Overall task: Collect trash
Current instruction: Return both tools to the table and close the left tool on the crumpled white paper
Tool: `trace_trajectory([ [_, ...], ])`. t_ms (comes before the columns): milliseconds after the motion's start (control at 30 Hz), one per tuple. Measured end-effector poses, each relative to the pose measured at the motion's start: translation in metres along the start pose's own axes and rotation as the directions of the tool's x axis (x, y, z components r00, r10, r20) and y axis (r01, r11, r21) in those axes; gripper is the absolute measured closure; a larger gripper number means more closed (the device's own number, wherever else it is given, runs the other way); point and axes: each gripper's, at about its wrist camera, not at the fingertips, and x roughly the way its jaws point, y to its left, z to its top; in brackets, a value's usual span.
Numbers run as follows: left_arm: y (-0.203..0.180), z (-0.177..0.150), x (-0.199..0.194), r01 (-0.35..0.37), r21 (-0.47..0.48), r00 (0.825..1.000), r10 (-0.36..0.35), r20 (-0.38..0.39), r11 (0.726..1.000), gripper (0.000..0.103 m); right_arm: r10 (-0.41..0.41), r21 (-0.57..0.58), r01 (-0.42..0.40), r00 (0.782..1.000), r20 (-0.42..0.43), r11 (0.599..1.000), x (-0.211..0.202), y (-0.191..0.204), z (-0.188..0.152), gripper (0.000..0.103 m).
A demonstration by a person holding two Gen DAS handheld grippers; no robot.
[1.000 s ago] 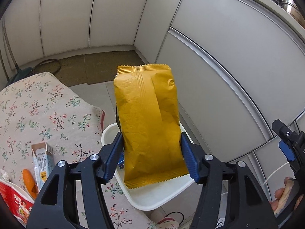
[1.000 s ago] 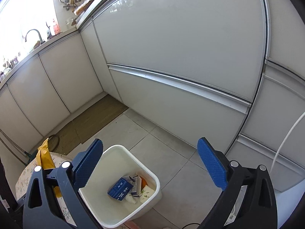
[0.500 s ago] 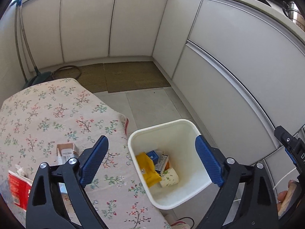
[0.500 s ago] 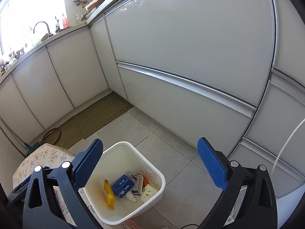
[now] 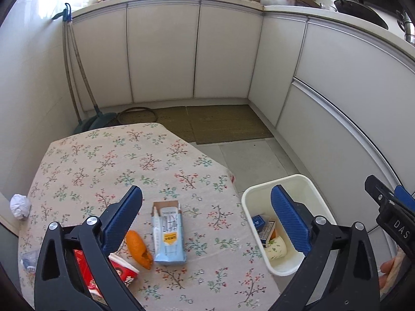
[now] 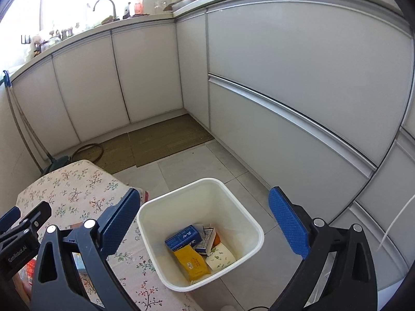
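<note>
White kitchen cabinets enclose a floral-clothed table (image 5: pixel 109 160). Left gripper (image 5: pixel 206 216): jaws just opened wide, nothing between them, above a blue carton (image 5: pixel 168 235) and orange peel (image 5: pixel 137 248). Right gripper (image 6: pixel 202 223): fingers spread, empty, over the white bin (image 6: pixel 249 220), where the yellow packet (image 6: pixel 193 261) lies at 6 o'clock among the trash.

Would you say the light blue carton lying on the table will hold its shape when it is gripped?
Probably not fully: the light blue carton lies flat with its top torn open, so it looks empty, light and crushable. Its smooth faces may slip.
</note>
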Motion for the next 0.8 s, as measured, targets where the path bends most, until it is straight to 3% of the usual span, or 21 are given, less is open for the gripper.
trace_trajectory([
  [300, 0.072, -0.010, -0.014, -0.111, -0.070, 0.994, 0.110, -0.015, 0.991, 0.007, 0.084, -0.136, -0.083, 0.996, -0.005, 0.987, -0.009, 0.076, -0.017, 0.007],
  [467, 0.120, -0.017, -0.021, -0.218, -0.113, 0.976, 0.214, -0.045, 0.969, 0.007, 0.156, -0.186, -0.162, 0.987, -0.046, 0.969, -0.010, 0.121, -0.029, 0.007],
  [600, 0.168, -0.024, -0.020, -0.337, -0.157, 0.940, 0.324, -0.104, 0.928, 0.007, 0.191, -0.224, -0.204, 0.979, -0.077, 0.953, -0.008, 0.154, -0.041, 0.007],
  [800, 0.254, -0.043, -0.003, -0.546, -0.168, 0.830, 0.503, -0.242, 0.821, 0.007, 0.231, -0.275, -0.257, 0.965, -0.123, 0.927, -0.006, 0.199, -0.058, 0.007],
])
